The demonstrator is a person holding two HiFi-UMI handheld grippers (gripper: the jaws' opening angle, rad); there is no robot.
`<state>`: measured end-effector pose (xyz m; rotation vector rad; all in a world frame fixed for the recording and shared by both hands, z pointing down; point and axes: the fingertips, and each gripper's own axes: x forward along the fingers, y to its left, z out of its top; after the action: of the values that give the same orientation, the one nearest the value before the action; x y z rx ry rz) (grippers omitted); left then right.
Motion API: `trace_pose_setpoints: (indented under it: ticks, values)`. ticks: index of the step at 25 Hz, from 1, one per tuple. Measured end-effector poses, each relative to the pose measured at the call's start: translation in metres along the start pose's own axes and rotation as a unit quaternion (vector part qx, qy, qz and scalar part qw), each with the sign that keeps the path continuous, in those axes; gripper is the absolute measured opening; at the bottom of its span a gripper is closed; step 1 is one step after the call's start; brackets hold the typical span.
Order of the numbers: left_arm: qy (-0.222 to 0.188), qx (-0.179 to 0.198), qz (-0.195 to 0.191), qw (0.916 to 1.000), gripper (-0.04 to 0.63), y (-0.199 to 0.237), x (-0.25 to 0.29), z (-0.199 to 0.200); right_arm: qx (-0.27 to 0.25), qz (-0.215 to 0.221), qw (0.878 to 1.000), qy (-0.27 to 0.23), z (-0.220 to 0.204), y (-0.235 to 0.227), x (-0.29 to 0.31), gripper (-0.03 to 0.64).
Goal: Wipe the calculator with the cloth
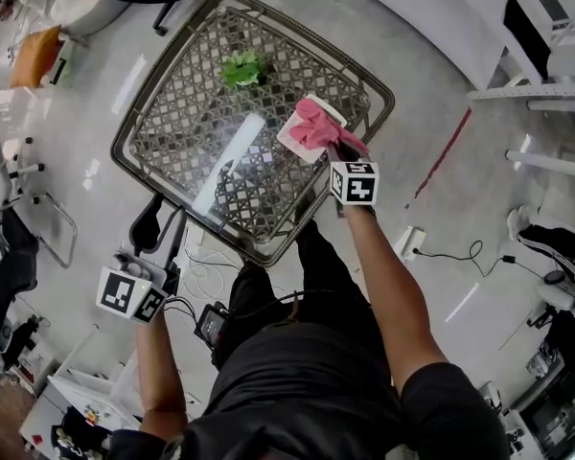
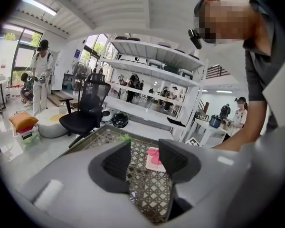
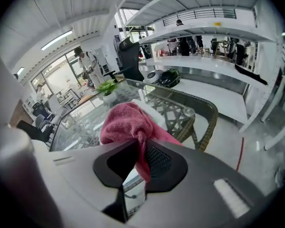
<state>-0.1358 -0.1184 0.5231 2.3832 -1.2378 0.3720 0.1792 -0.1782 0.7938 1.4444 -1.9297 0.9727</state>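
The right gripper (image 1: 338,149), clamped on the pink cloth (image 1: 315,126), holds it directly over the calculator (image 1: 292,143) at the worktop's (image 1: 187,60) right side. The left gripper (image 1: 149,226), jaws apart, hangs well away.

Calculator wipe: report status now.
Right gripper shut on pink cloth, cloth on calculator. Left gripper open, empty. Plant well clear.

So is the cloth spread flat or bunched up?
Bunched up: the right gripper pinches a fold of cloth, the rest heaped on the calculator.
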Motion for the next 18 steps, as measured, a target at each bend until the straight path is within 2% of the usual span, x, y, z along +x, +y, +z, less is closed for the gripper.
trace_pose_setpoints:
  ticks: [4,11,15,18]
  values:
    - [0.001,-0.001,0.004,1.0,0.221,0.0,-0.002,0.0,-0.003,-0.015,1.0,-0.018,0.035,-0.02,0.005,0.046]
    - [-0.004,-0.001,0.021,0.9998,0.221,0.004,-0.009,0.007,-0.018,-0.002,1.0,-0.019,0.083,-0.011,0.027,0.046]
    - [-0.009,-0.002,0.034,0.9994,0.221,0.022,-0.021,0.011,-0.04,0.006,0.999,-0.008,0.092,0.013,0.038,0.046]
    - [-0.012,-0.006,0.044,0.999,0.222,0.043,-0.032,0.008,-0.055,0.022,0.998,0.012,0.081,0.043,0.051,0.046]
